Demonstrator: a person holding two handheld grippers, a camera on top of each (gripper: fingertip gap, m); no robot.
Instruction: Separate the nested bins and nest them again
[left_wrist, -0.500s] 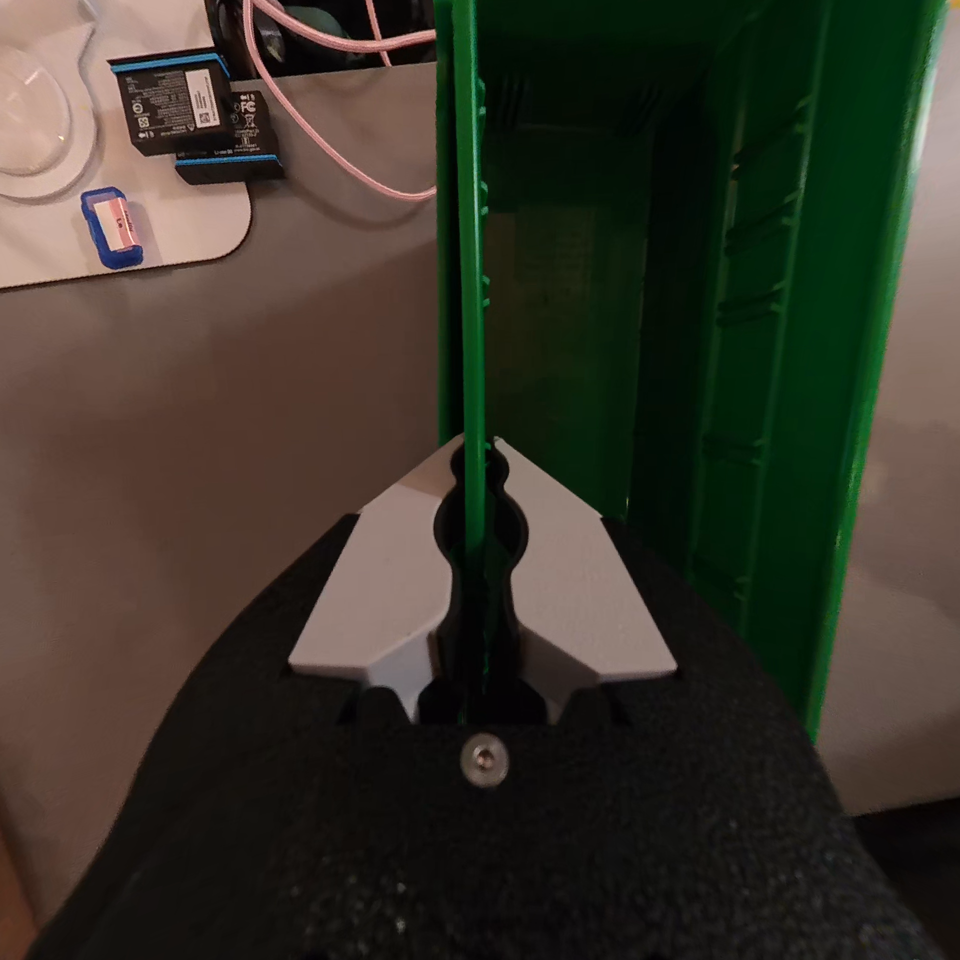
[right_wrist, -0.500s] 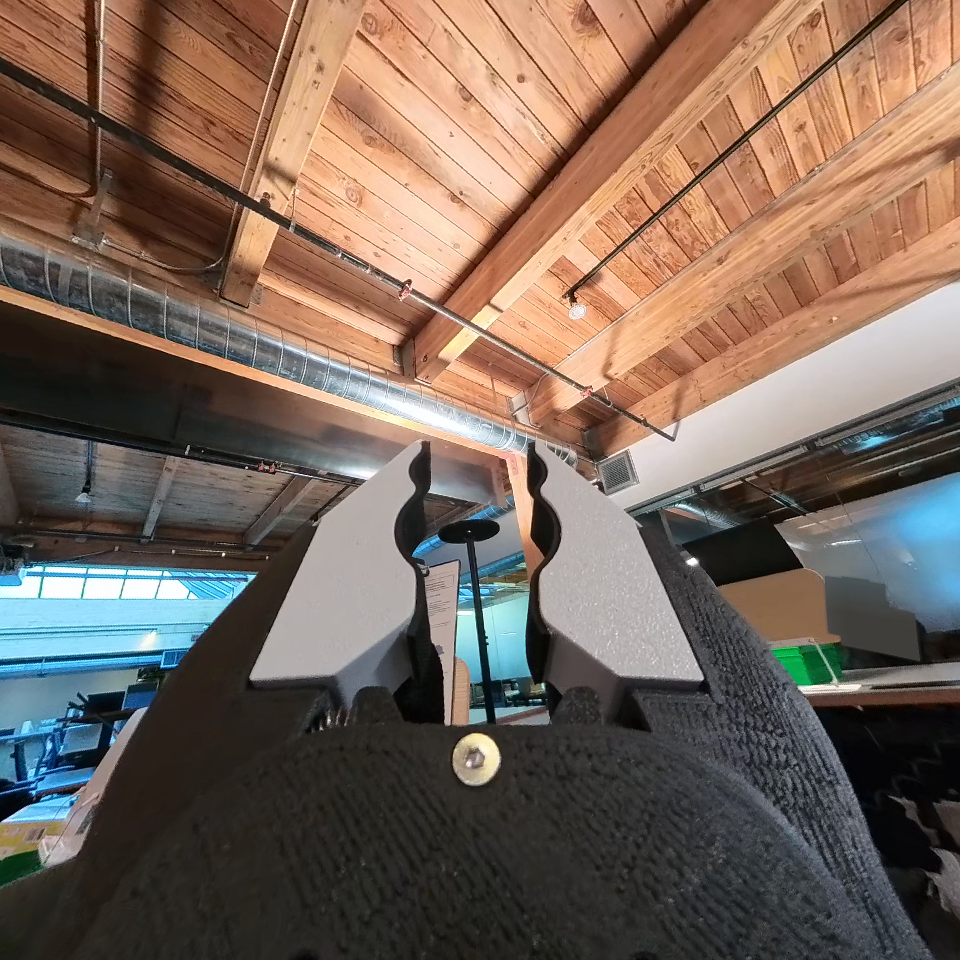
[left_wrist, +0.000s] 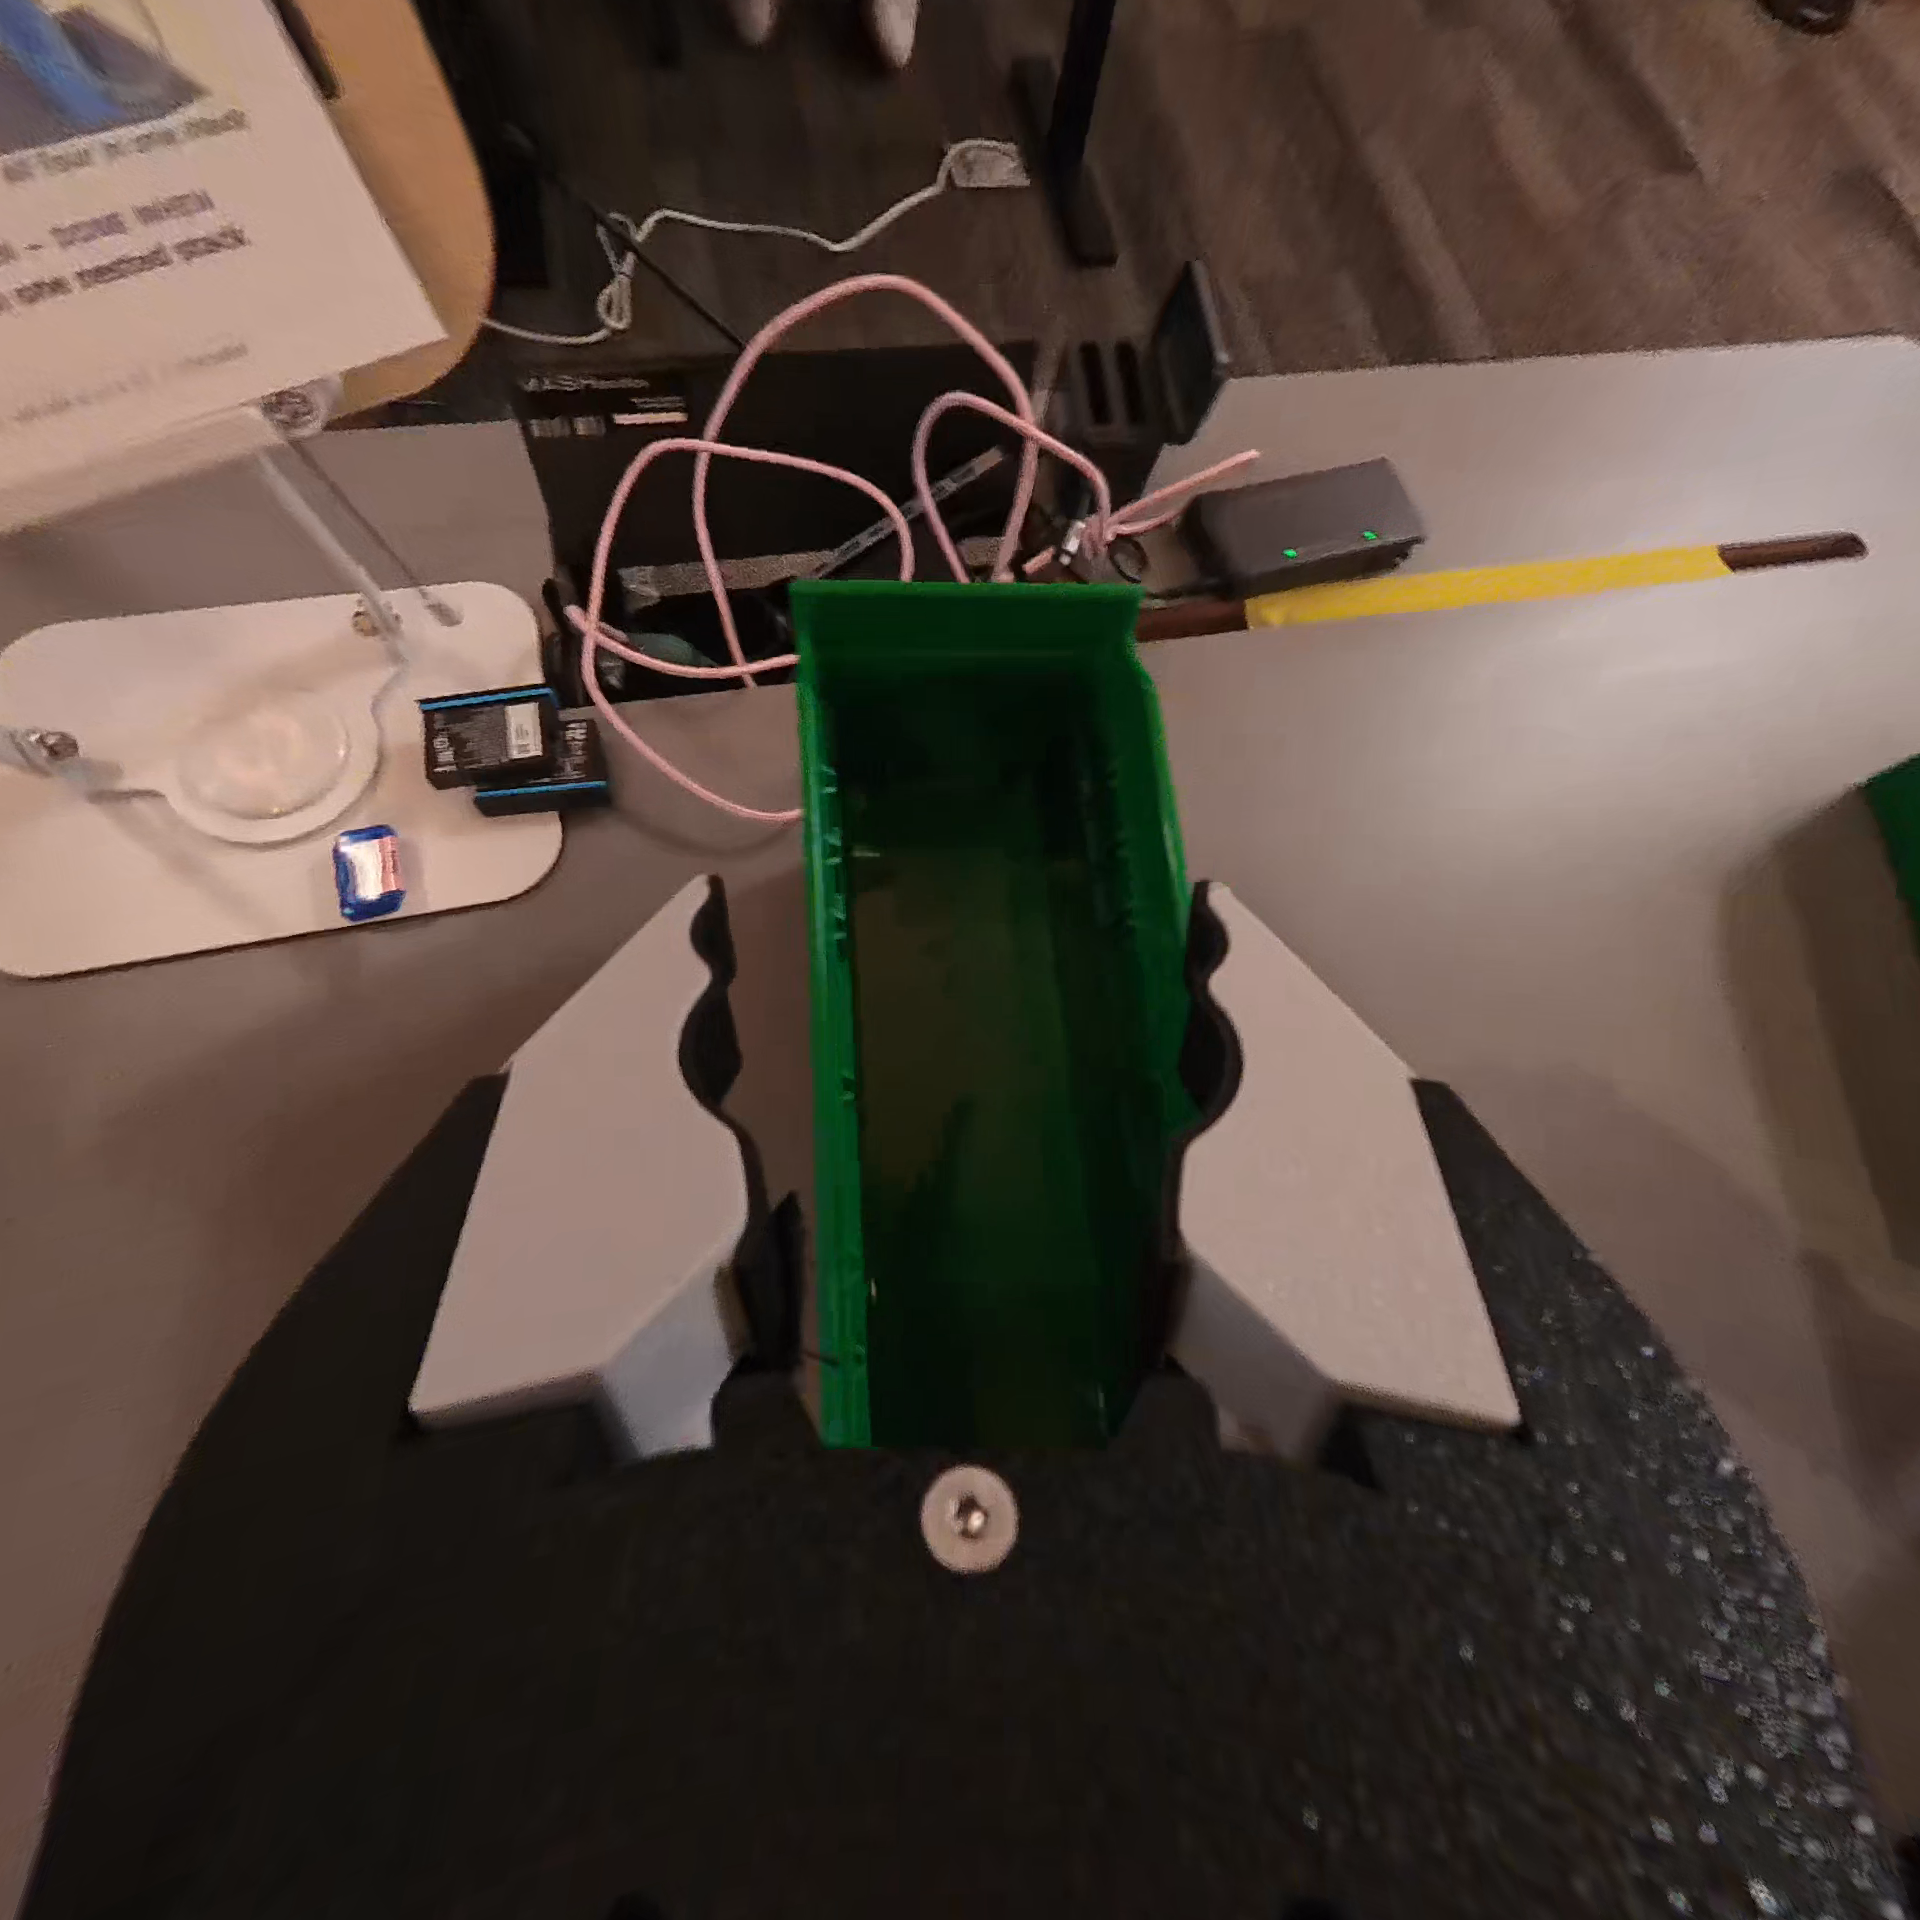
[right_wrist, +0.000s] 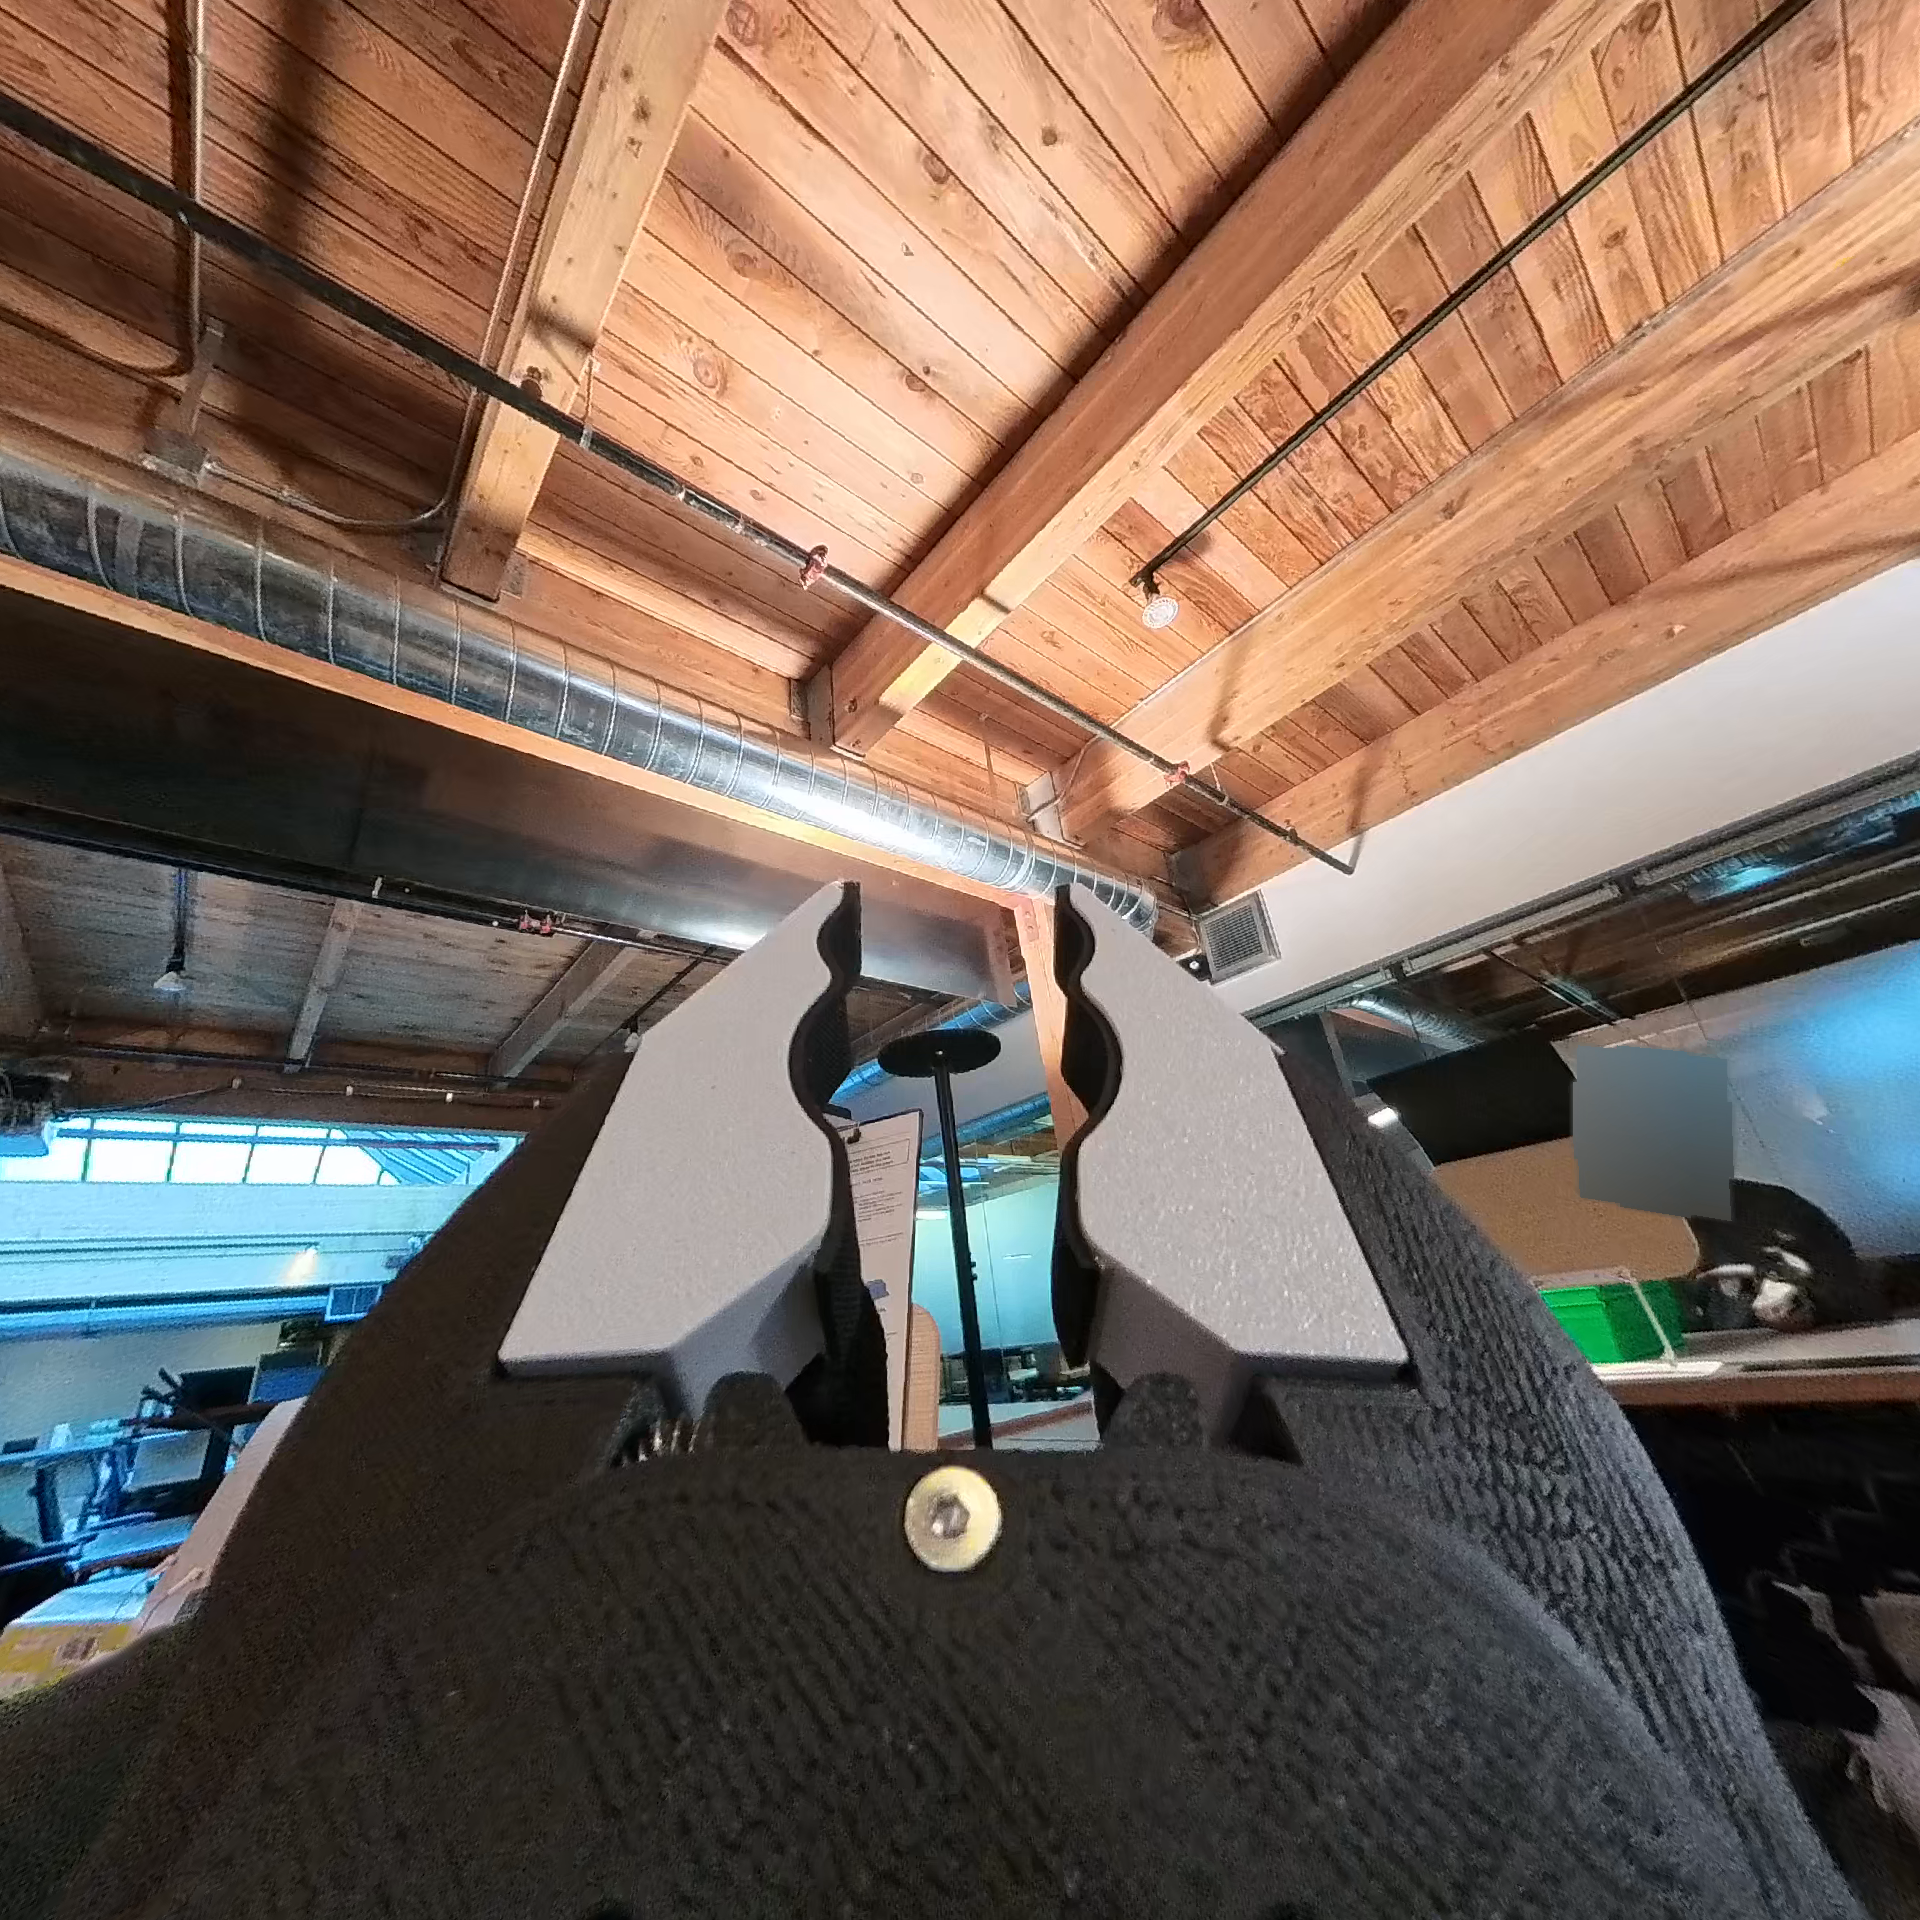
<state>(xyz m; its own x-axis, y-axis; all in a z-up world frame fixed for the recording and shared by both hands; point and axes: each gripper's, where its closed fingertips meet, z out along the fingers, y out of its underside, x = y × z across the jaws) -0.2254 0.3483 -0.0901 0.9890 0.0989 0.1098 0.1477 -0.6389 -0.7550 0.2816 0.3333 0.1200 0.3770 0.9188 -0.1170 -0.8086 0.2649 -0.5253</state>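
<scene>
A long green bin (left_wrist: 987, 1039) stands open side up on the grey table (left_wrist: 1455, 831). My left gripper (left_wrist: 956, 885) is open wide above its near end. One grey finger (left_wrist: 623, 1143) is left of the bin's left wall. The other finger (left_wrist: 1320, 1143) is right of the right wall. I cannot tell whether either touches the bin. A bit of another green bin (left_wrist: 1896, 821) shows at the right edge. My right gripper (right_wrist: 956, 890) is open and empty, pointing up at the wooden ceiling. In that view a green bin (right_wrist: 1600, 1320) lies far off at the right.
A white board (left_wrist: 260, 904) at the left bears a clear stand, black batteries (left_wrist: 499, 738) and a small blue case (left_wrist: 366, 871). Pink cable (left_wrist: 727, 520) loops behind the bin. A dark box with green lights (left_wrist: 1299, 520) and a yellow-taped stick (left_wrist: 1486, 587) lie at the back right.
My left gripper was shut on the bin's left wall; it has opened and pulled back and up, leaving the bin on the table. The right gripper has not moved.
</scene>
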